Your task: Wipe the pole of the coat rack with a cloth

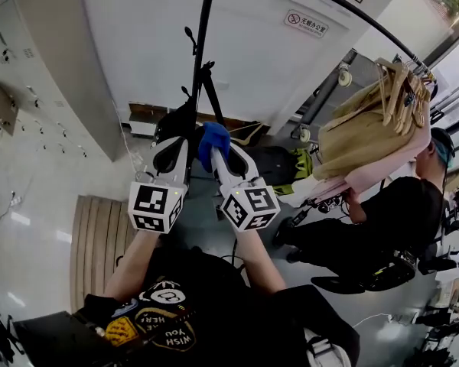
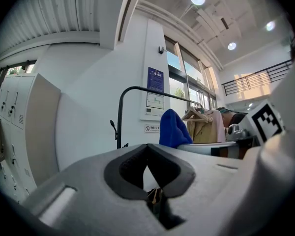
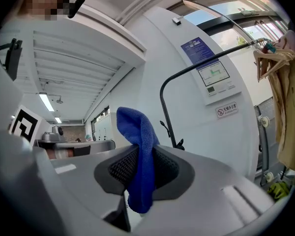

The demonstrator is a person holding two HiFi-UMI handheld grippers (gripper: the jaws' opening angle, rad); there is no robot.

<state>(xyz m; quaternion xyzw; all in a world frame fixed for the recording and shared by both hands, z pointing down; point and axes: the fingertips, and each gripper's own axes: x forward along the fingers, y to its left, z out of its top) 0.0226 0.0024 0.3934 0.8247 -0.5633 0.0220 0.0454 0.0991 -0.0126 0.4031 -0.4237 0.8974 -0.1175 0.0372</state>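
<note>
White walls close the room, with grey lockers (image 1: 30,67) at ten o'clock in the head view, a glossy pale floor, and a slatted wooden board (image 1: 99,235) lying at eight o'clock. The coat rack's pole (image 1: 201,44), a thin black tube, rises at twelve o'clock and bends over toward two o'clock, where a tan garment (image 1: 367,125) and a pink one (image 1: 390,170) hang from wooden hangers (image 1: 398,90). Below them sits a person in black (image 1: 382,220). The head view shows both tools side by side, pointing at the pole's lower part, with the blue cloth (image 1: 213,140) at the tip of the right gripper (image 1: 228,163) and just right of the pole. Only the gripper views show the jaws. In the right gripper view, the right gripper's (image 3: 142,168) ribbed dark pads are clamped on the fuzzy, folded cloth (image 3: 137,151), which sticks up above them and hangs below. The pole (image 3: 163,107) stands behind it at one o'clock, and the cloth seems short of touching it. In the left gripper view, the left gripper (image 2: 147,168) has its jaws closed together with nothing between them. That view also catches the cloth (image 2: 173,129) at one o'clock and the pole (image 2: 120,117) at eleven. A red-ringed sign (image 1: 306,23) on the wall shows in all three views.
</note>
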